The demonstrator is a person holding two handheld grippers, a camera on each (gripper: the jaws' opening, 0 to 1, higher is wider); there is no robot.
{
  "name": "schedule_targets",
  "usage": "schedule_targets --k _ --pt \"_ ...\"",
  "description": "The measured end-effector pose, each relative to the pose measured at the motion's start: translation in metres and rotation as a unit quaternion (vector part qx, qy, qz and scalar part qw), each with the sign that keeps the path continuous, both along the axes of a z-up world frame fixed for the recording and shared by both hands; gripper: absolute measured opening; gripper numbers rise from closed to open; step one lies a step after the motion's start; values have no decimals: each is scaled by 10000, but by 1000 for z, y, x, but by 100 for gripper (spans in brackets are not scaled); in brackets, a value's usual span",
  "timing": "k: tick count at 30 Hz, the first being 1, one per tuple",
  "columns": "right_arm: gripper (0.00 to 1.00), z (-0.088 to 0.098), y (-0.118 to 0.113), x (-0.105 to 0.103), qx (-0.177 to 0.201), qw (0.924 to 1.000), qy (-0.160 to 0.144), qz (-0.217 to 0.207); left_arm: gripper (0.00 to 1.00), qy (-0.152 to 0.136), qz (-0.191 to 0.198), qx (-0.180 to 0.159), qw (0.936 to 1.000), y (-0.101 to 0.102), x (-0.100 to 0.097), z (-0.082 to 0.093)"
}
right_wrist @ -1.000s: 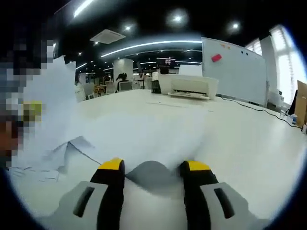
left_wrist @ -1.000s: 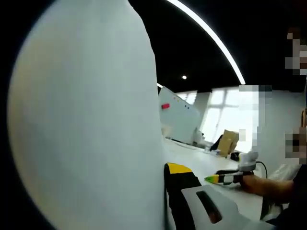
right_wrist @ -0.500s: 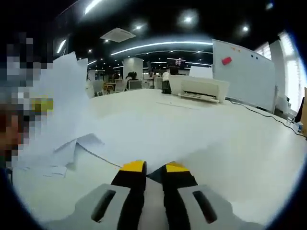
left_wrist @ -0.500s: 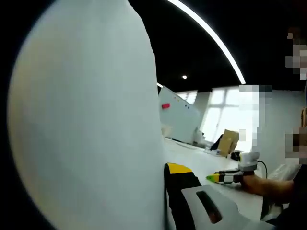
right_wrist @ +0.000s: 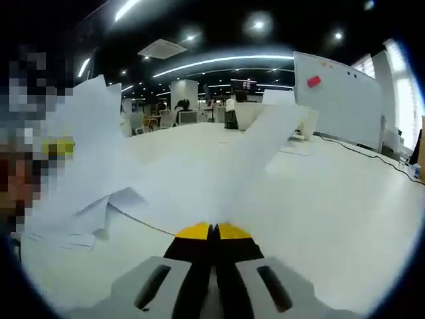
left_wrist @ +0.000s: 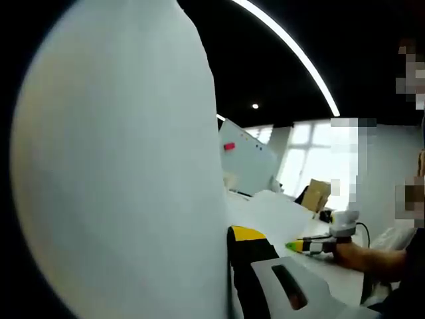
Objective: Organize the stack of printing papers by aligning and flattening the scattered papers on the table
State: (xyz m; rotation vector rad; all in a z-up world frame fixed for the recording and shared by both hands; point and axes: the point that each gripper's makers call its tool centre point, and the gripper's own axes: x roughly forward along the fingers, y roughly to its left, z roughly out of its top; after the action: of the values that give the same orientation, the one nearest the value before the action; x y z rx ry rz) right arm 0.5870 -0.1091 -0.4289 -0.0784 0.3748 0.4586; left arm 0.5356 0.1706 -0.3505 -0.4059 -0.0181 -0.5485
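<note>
Whiteboard [right_wrist: 342, 100] with pink magnet [right_wrist: 314, 82]; cardboard box [left_wrist: 316, 197] near window.

Dim ceiling, bright strip lights [right_wrist: 219, 61] and round spots overhead; window [left_wrist: 312, 156] at the far side blown out to white glare. Left gripper view: close sheet of paper [left_wrist: 119, 173] badly out of focus, soft grey shading. Right gripper view: counter [right_wrist: 345, 199] evenly lit, faint shadows under papers [right_wrist: 86, 179]; fisheye bends the edges, mild blur throughout

Raised papers [right_wrist: 86, 153] block the left; table [right_wrist: 345, 199] rightward lies open.
</note>
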Motion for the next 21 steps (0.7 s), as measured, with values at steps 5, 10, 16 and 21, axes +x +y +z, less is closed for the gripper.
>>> schedule_targets --k 5,10,16,21 --pt "0 1 0 -1 12 10000 26 -19 6 7 3 -1 10000 0 0 0" --pt "0 1 0 -7 117 9999 101 -53 6 17 8 9 10000 0 0 0" --pt "0 8 -2 -9 280 9996 11 -97 6 15 14 4 10000 1 1 0" --pt "0 12 -3 -11 326 9994 -69 -129 6 16 17 11 10000 1 1 -1"
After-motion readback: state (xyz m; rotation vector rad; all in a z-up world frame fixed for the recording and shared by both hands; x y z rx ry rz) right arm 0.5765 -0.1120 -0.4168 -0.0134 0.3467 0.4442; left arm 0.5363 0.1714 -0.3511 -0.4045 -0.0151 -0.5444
